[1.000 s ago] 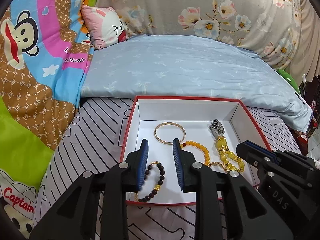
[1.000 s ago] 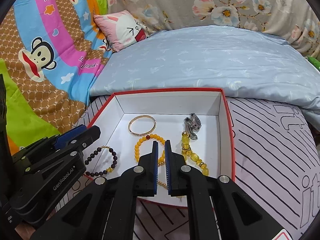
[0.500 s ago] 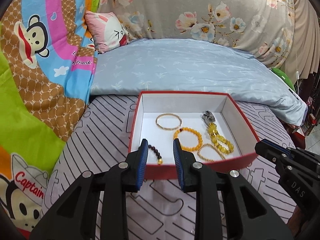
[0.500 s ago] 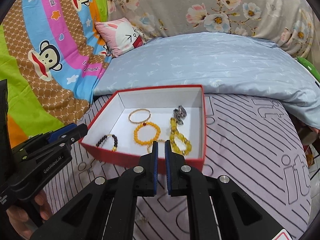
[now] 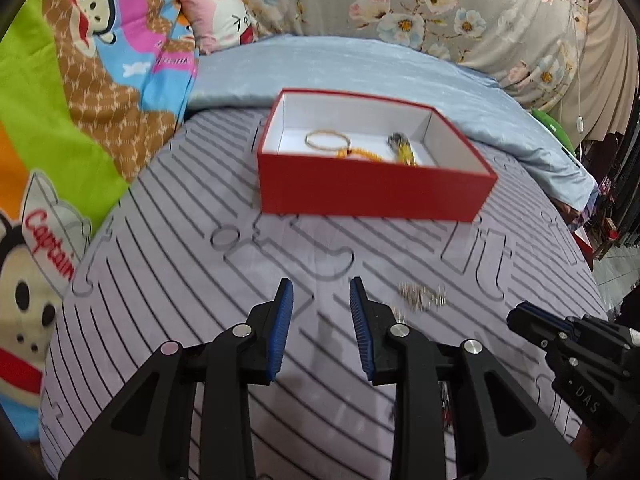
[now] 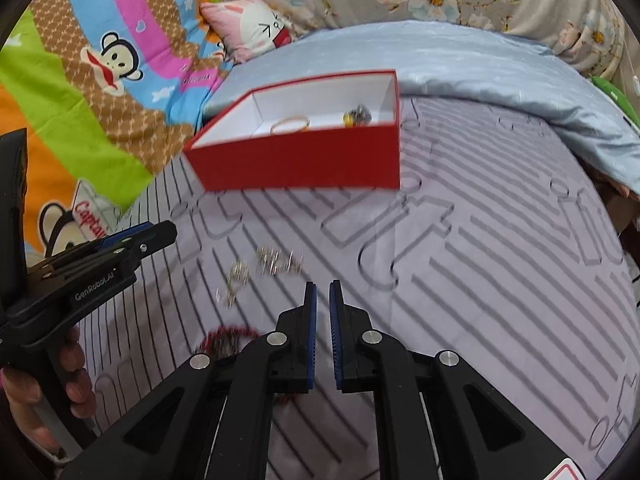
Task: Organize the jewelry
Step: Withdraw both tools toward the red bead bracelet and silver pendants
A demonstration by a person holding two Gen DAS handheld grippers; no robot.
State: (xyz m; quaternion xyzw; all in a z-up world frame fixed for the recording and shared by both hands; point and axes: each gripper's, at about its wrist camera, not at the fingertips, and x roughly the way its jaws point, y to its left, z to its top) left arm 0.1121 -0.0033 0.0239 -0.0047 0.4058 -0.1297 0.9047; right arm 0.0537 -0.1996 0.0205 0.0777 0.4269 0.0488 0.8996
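A red box [image 5: 372,194] with a white inside stands on the striped mat; it also shows in the right wrist view [image 6: 304,160]. In it lie a gold bangle [image 5: 326,140], an orange bead bracelet [image 5: 360,155] and a yellow bead string with a metal clasp [image 5: 402,148]. Loose silver jewelry [image 5: 422,294] lies on the mat near the grippers, also seen in the right wrist view [image 6: 278,262]. A dark red bracelet [image 6: 228,338] lies partly under the right gripper. My left gripper [image 5: 320,304] is open and empty. My right gripper [image 6: 323,300] is nearly closed with nothing between the pads.
A grey striped mat [image 5: 200,264] covers the bed. A pale blue pillow [image 5: 360,64] lies behind the box. A cartoon monkey blanket [image 5: 80,80] is on the left, a small pink cushion [image 5: 218,16] at the back.
Both grippers have pulled back and away from the box. The box now sits farther off, and the loose silver jewelry and red bracelet on the mat have come into view.
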